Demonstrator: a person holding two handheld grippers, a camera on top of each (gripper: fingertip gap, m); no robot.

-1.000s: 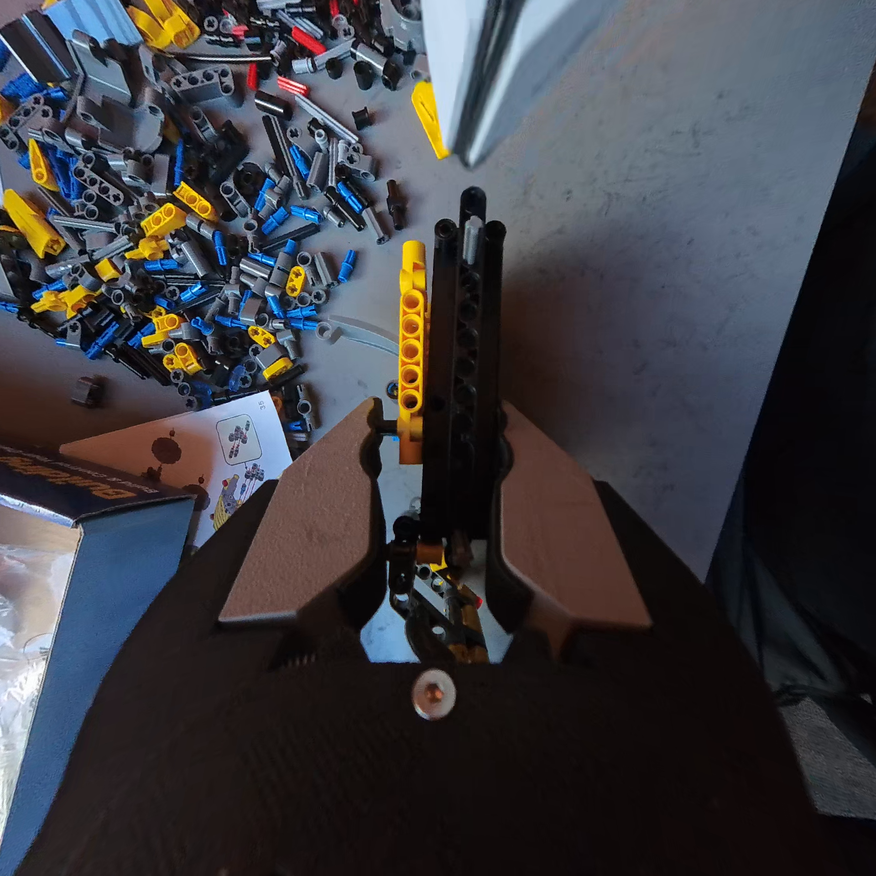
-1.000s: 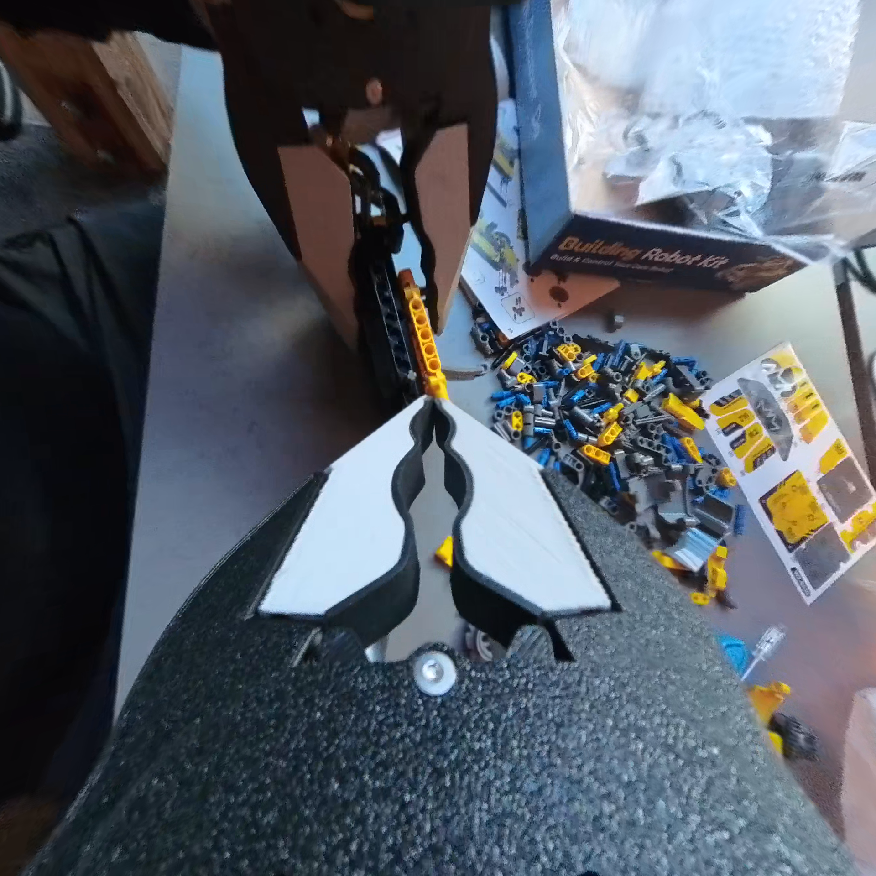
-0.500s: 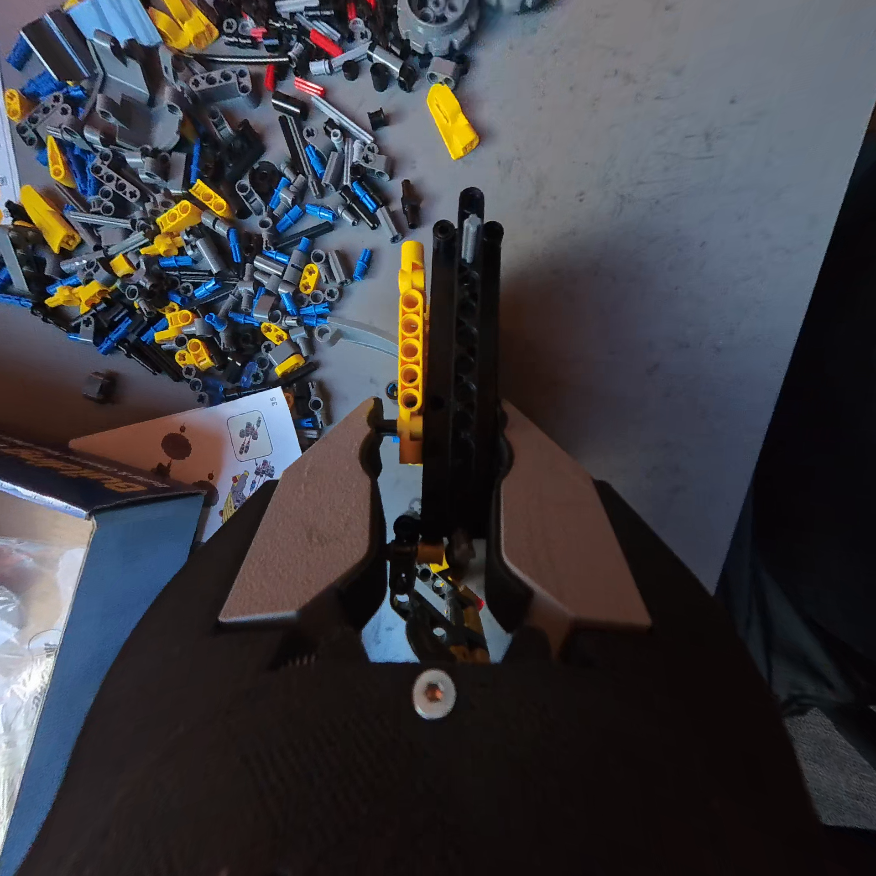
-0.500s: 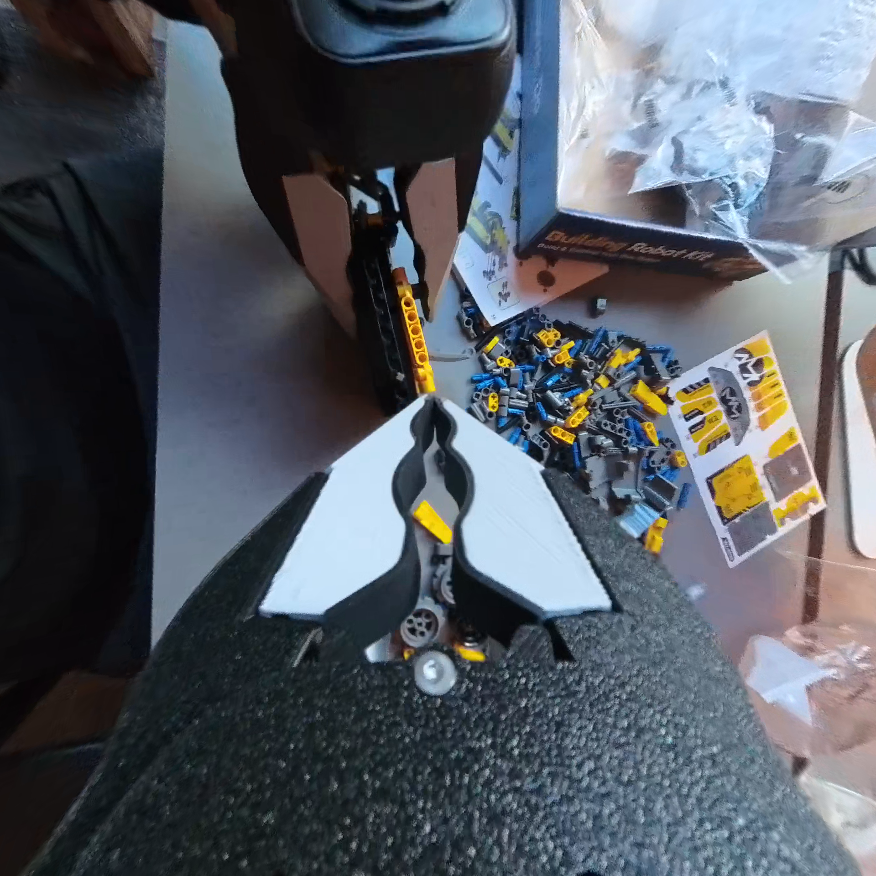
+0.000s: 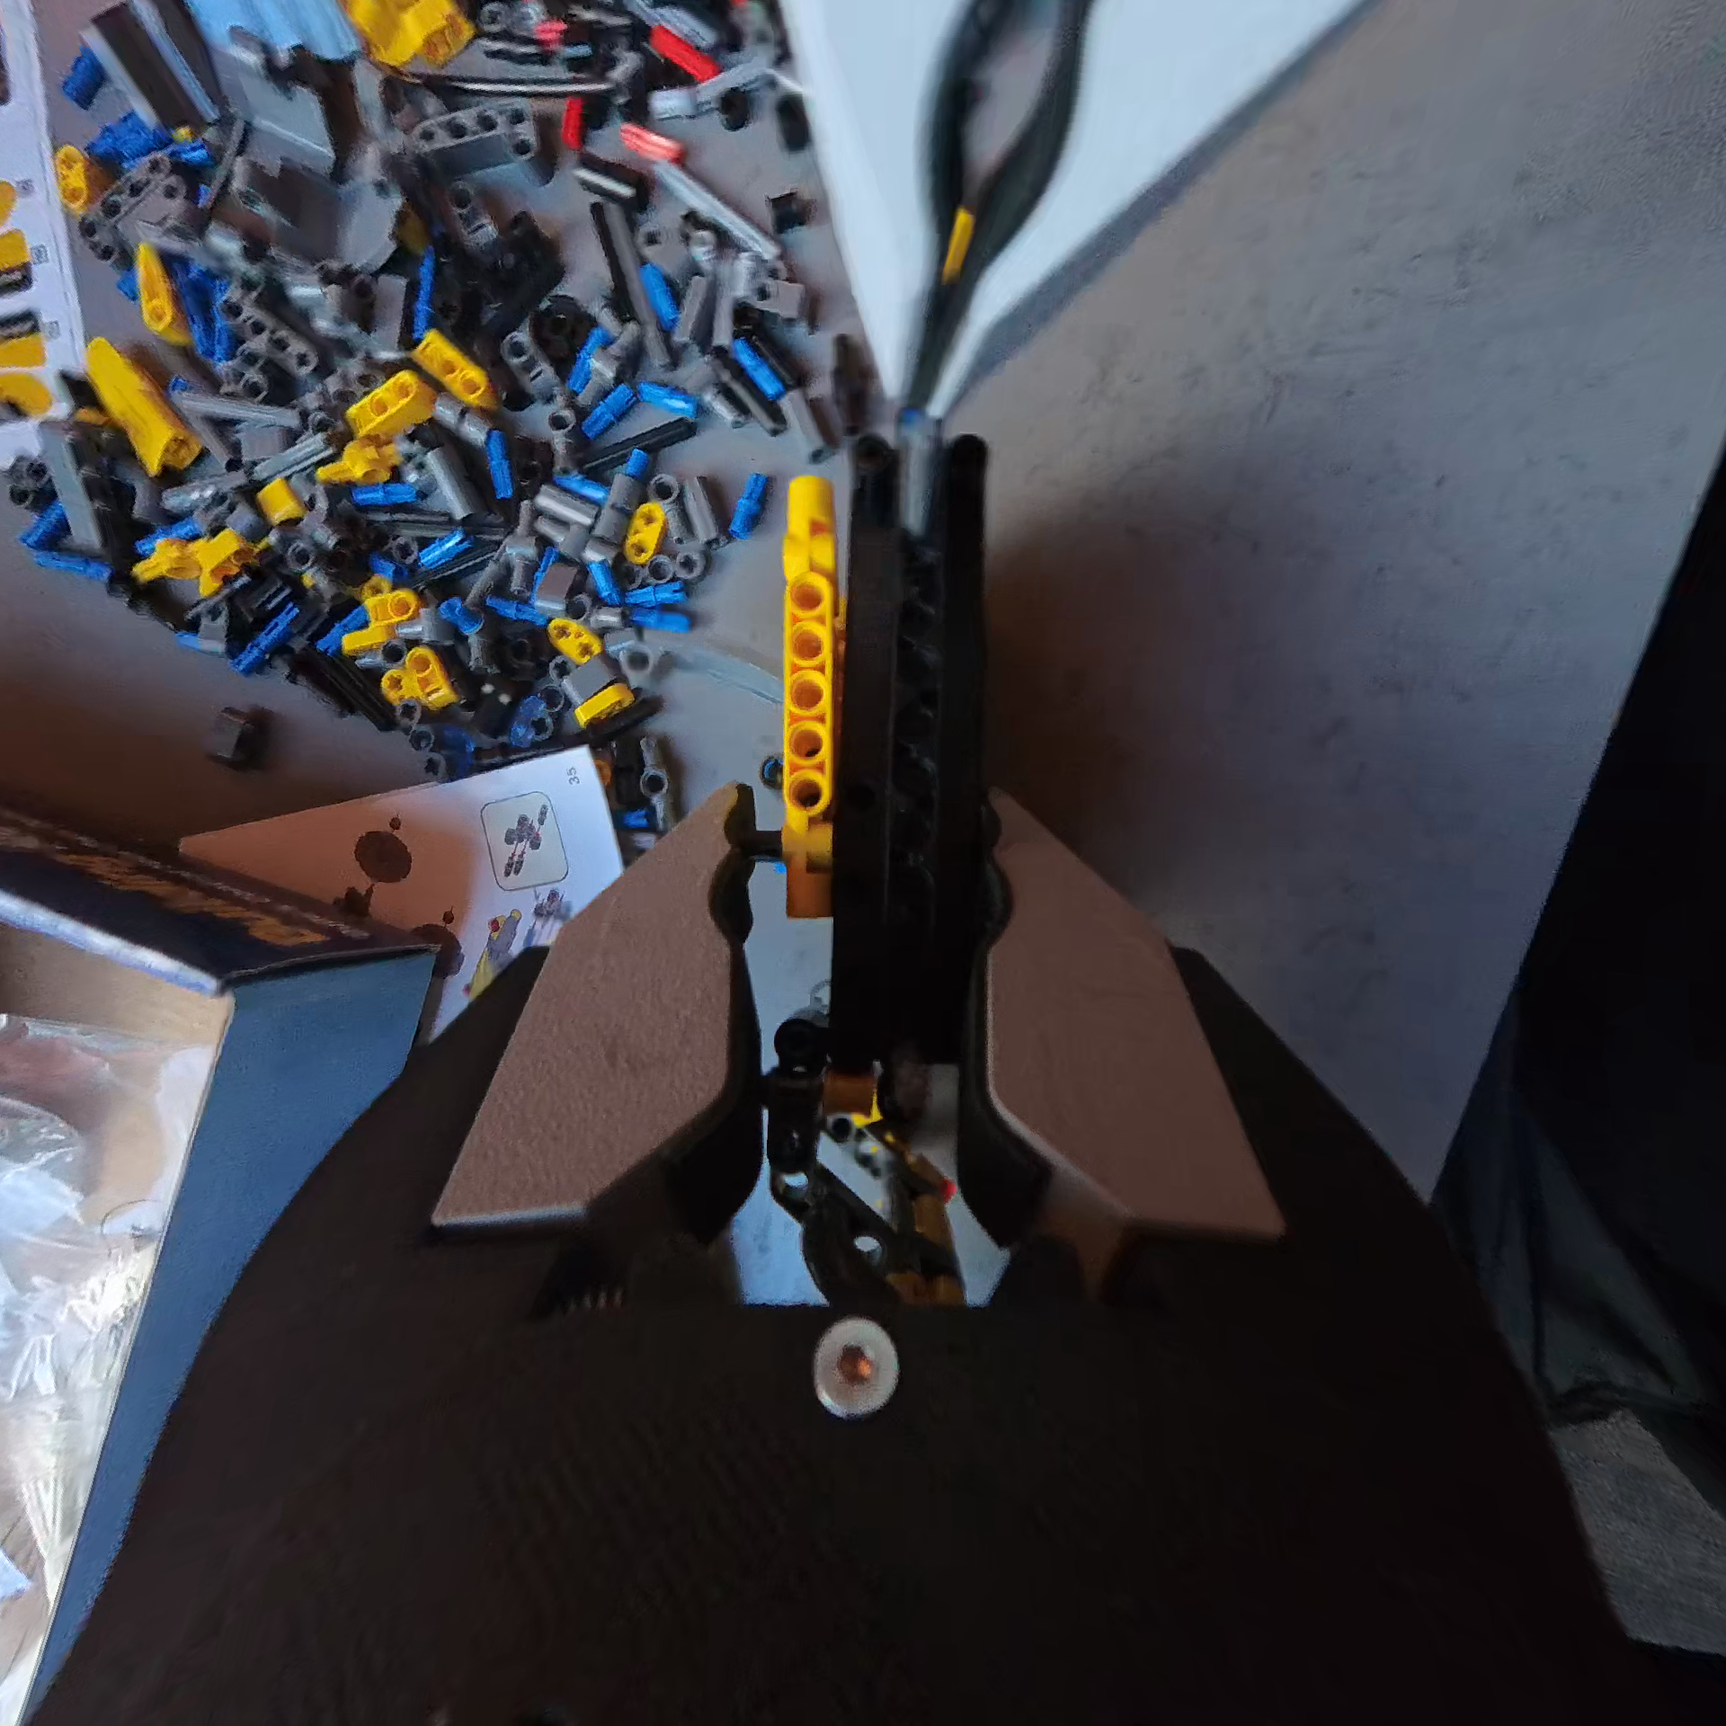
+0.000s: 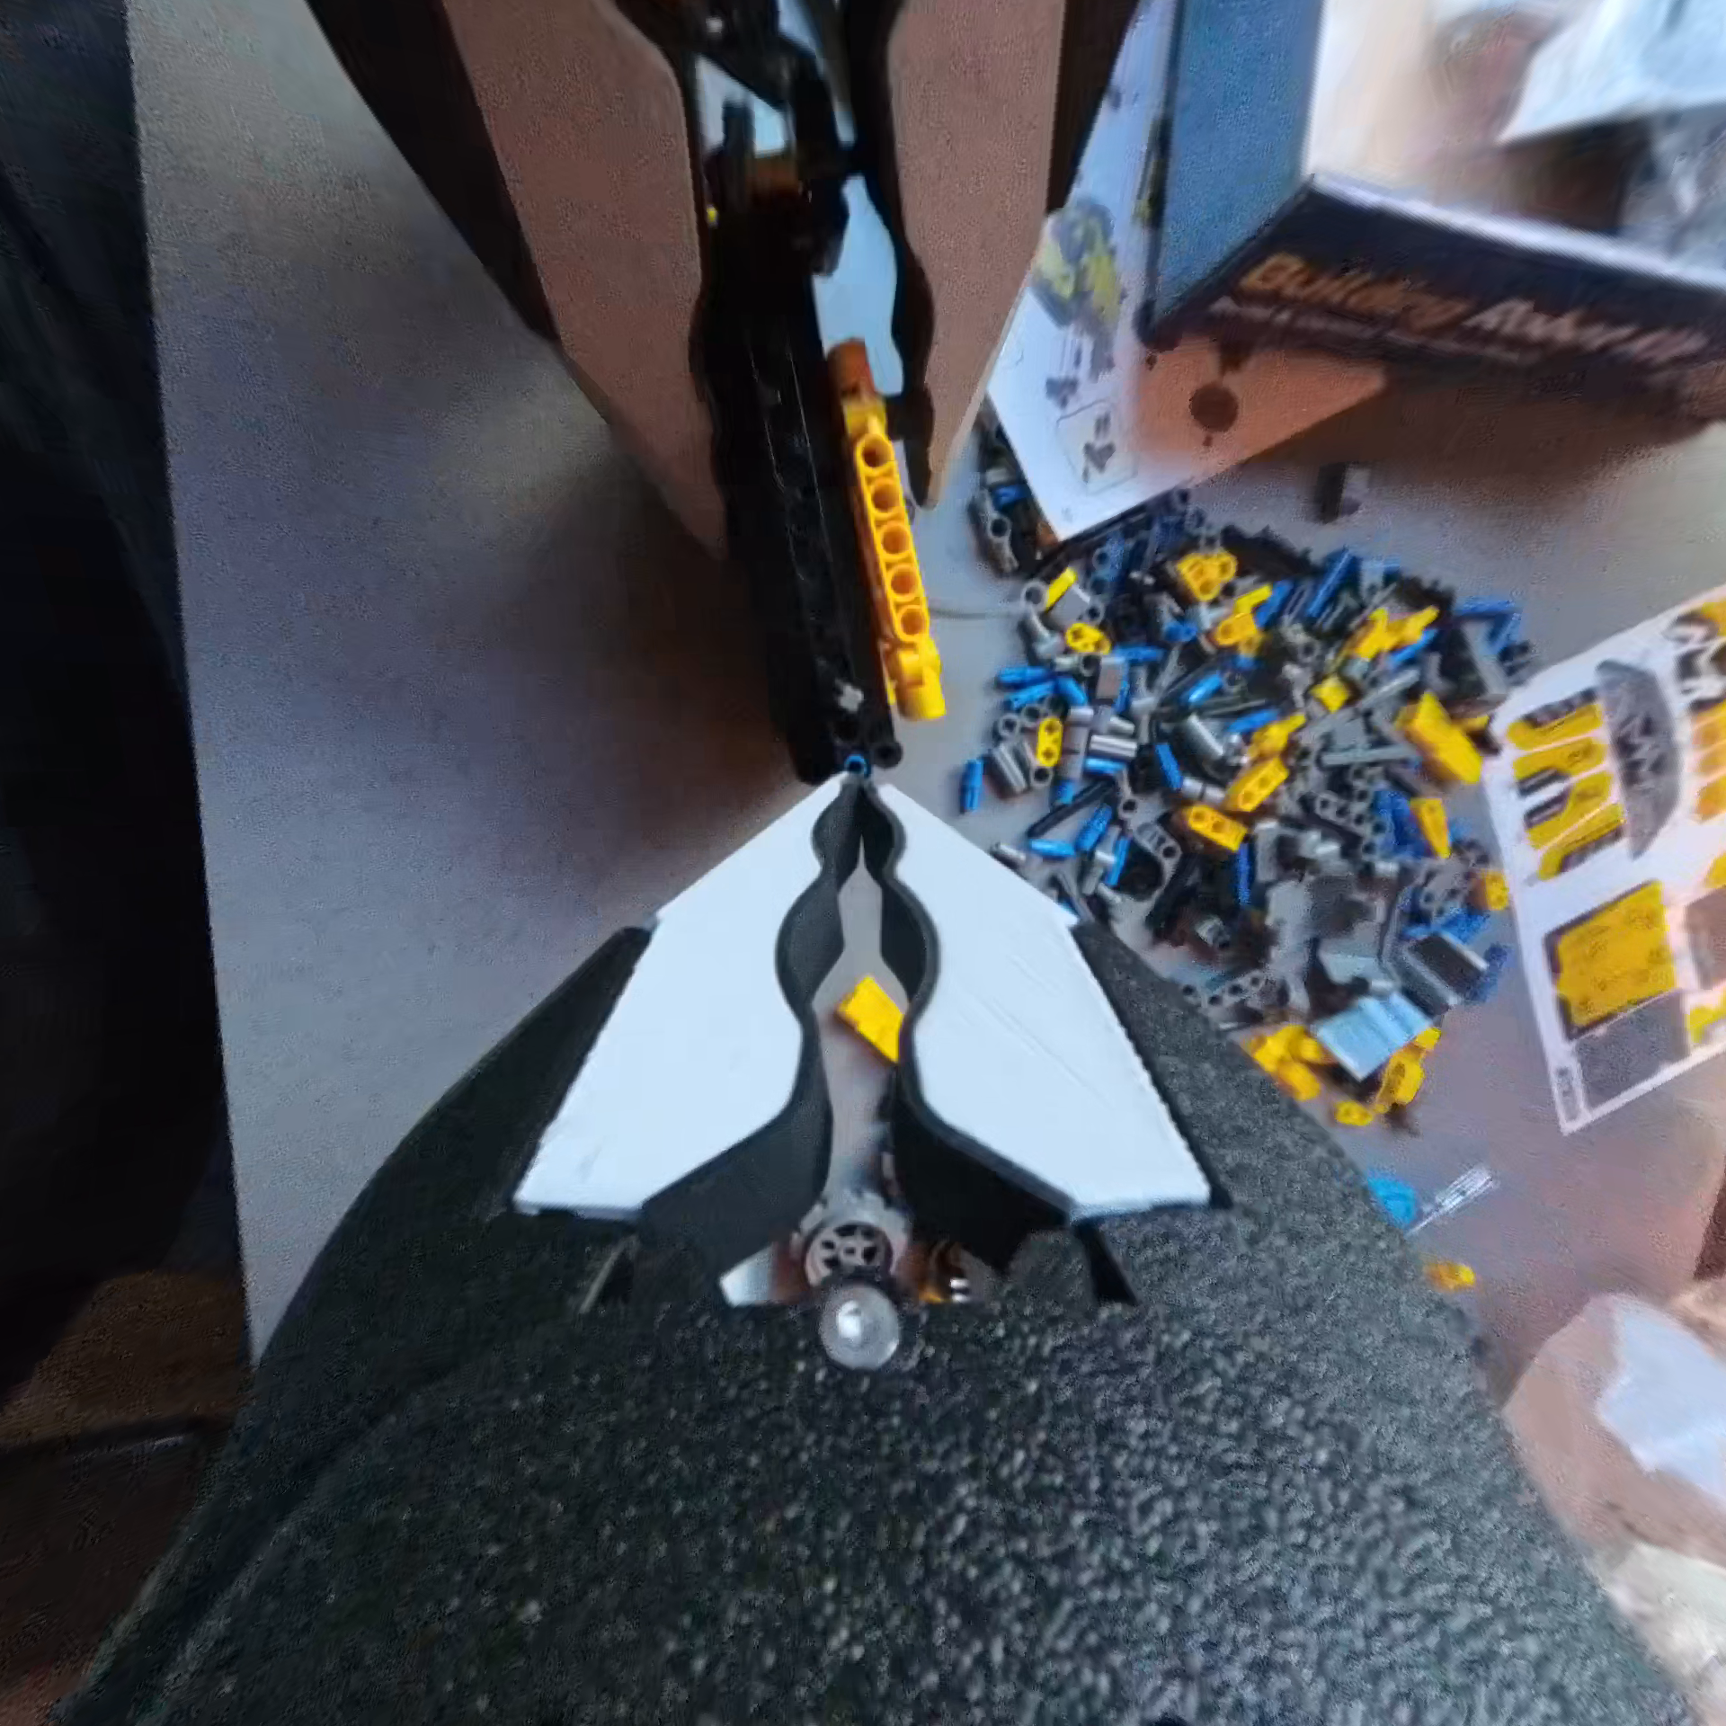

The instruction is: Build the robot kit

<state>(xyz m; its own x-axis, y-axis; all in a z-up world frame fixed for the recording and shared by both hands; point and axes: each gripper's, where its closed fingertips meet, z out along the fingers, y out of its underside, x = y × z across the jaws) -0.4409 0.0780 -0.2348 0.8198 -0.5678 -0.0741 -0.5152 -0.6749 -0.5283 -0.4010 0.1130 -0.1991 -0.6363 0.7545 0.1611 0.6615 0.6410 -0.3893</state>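
We see our left gripper (image 5: 864,841) clenched on a black beam assembly (image 5: 911,747) with a yellow beam (image 5: 808,691) pinned along its side; the assembly sticks out forward past the brown fingers (image 5: 616,1009), above the grey table (image 5: 1308,467).

Our right gripper (image 6: 859,794) has its white fingers (image 6: 710,1009) pressed together at the tips, pinching a small blue pin (image 6: 855,766) (only its end shows) right at the far end of the assembly.

Beside the assembly, on the yellow beam's side, lies the parts pile (image 5: 420,467) of blue, grey, black and yellow pieces. Nearer our left gripper than the pile are an instruction sheet (image 5: 523,841) and a dark blue box (image 5: 233,1074) holding clear plastic bags. Beyond the pile from the assembly sits a sticker sheet (image 6: 1634,841).
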